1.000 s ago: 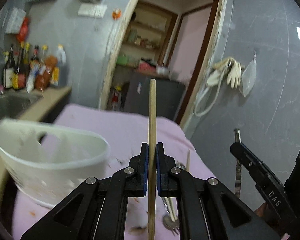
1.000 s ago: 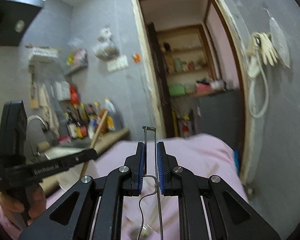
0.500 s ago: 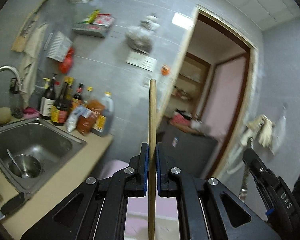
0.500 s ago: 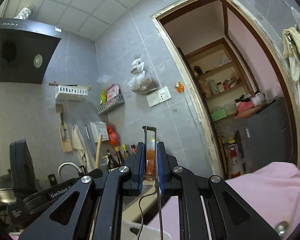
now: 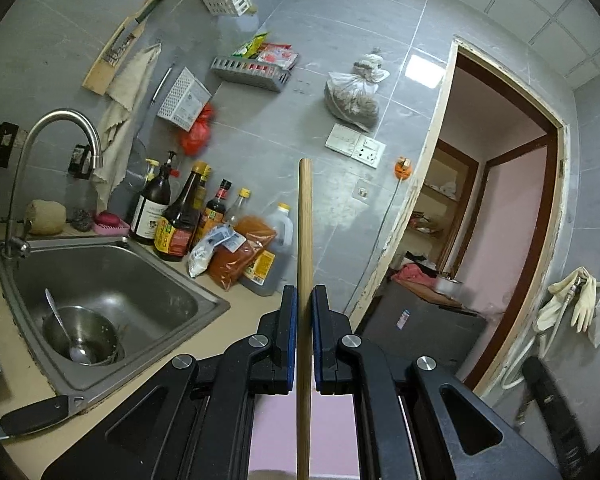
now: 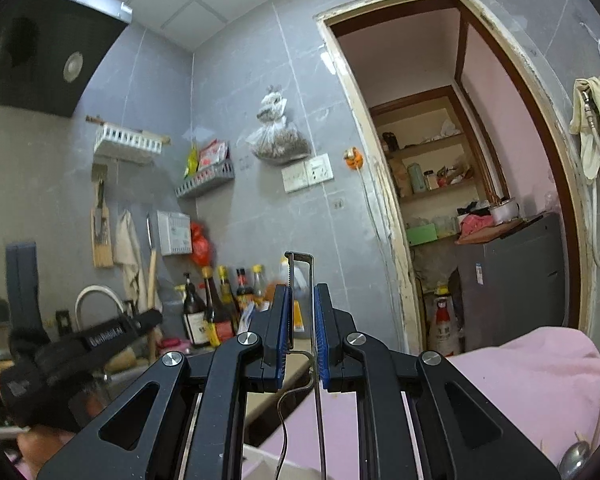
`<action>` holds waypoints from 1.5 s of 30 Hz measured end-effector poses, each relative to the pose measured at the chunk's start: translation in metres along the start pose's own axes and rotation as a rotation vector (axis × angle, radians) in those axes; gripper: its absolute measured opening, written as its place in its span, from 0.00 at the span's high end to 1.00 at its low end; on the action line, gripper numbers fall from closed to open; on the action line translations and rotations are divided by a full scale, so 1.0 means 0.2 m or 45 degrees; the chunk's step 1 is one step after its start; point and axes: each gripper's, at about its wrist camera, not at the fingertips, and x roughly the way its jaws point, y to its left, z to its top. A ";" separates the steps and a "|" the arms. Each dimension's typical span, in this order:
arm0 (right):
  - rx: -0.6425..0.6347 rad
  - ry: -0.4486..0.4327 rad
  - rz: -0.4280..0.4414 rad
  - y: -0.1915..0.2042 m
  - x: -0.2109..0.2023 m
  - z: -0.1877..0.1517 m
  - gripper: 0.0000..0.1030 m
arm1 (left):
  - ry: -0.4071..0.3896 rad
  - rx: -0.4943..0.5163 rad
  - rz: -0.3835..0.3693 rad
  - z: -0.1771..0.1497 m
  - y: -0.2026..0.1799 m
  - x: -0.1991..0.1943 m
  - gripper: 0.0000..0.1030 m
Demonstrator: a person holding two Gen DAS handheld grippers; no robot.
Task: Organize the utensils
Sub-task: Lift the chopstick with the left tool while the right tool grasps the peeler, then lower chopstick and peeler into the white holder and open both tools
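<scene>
Left wrist view shows the left gripper [image 5: 304,336] nearly closed on a wooden stick [image 5: 305,264], which rises upright between the fingers and past their tips. It looks light and stiff, and its smooth round shaft could pivot, so a mid-length hold suits it. Right wrist view shows the right gripper [image 6: 302,334] pinching a thin metal wire tool [image 6: 310,300], its squared end standing just above the fingertips; it looks springy and slippery.
</scene>
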 end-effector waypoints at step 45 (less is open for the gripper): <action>-0.032 0.323 0.081 -0.09 -0.16 -0.06 0.57 | 0.214 0.220 -0.076 -0.20 -0.18 -0.26 0.48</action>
